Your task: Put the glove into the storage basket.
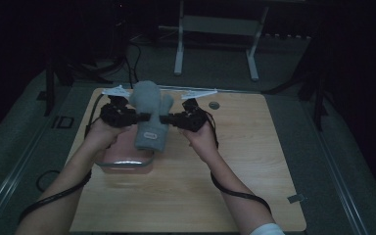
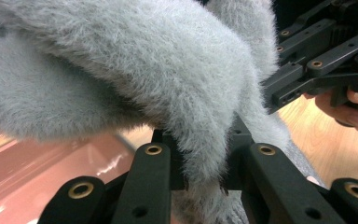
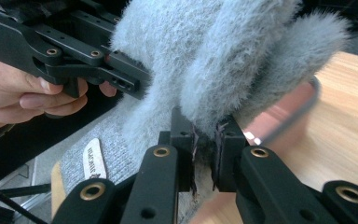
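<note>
Both forearms come in from the near edge of the light wooden table (image 1: 254, 171) and angle inward, each hand wrapped around its black two-jaw tool with the jaws pointing toward the middle. The left gripper (image 1: 144, 116) and the right gripper (image 1: 164, 119) face each other across a fluffy grey knitted mitten (image 1: 149, 115), which hangs upright between them with its rounded top and thumb uppermost and its ribbed cuff, bearing a small pale label, at the bottom. Each tool is clamped on the mitten from its own side, the left on the left edge, the right on the edge below the thumb. The mitten is held in the air above a shallow pinkish-red plastic tray (image 1: 127, 164) with a grey rim that sits on the table's left half; from above the cuff overlaps the tray's far edge, though in this dim picture it is hard to say whether it touches. The left gripper view shows its own jaws pinching a fold of grey fur (image 2: 200, 154), with the tray's glossy red surface (image 2: 51, 172) below and the other tool (image 2: 321, 70) beyond. The right gripper view shows its pads closed tight on the fleece (image 3: 205, 126), and adds the ribbed cuff with its label (image 3: 92, 158) and the tray's curved rim (image 3: 303, 112).
</note>
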`<move>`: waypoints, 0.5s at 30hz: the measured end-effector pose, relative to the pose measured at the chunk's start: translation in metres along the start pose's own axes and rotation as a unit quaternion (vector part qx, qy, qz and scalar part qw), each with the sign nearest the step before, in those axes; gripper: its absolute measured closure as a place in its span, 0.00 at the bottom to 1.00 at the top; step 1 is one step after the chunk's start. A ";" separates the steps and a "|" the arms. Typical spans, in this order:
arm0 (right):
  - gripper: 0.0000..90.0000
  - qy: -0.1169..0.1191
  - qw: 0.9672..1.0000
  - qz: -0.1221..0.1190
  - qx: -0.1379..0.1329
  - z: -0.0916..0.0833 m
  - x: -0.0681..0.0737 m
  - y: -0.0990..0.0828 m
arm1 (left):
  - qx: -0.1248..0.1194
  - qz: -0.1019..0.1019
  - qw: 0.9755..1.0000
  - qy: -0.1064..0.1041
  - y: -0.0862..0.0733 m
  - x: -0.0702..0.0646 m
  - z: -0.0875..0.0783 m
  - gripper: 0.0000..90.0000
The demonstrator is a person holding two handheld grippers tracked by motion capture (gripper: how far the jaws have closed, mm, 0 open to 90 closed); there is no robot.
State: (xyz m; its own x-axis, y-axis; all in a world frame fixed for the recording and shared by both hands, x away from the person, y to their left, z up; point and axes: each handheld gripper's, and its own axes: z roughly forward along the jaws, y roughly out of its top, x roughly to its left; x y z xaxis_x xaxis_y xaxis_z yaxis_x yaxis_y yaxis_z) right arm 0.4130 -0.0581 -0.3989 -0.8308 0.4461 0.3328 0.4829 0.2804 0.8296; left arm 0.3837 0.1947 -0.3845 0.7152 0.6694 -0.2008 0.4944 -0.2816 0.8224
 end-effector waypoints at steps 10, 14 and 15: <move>0.91 0.010 1.000 0.005 0.018 0.054 0.012 0.011 | 0.000 -0.032 0.999 0.018 -0.025 0.038 -0.027 0.86; 0.91 0.000 0.999 0.018 0.039 0.077 0.005 0.000 | 0.015 -0.051 0.998 0.027 -0.043 0.051 -0.016 0.86; 0.91 -0.005 0.999 0.021 0.045 0.082 0.003 -0.004 | 0.020 -0.059 0.998 0.030 -0.047 0.054 -0.012 0.86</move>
State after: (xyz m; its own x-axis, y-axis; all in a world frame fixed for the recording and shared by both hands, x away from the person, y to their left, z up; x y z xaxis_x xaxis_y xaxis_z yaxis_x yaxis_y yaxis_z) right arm 0.4316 0.0113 -0.4378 -0.8071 0.4674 0.3606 0.5395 0.3360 0.7720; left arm 0.3931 0.2528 -0.4276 0.6209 0.7387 -0.2623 0.5934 -0.2243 0.7730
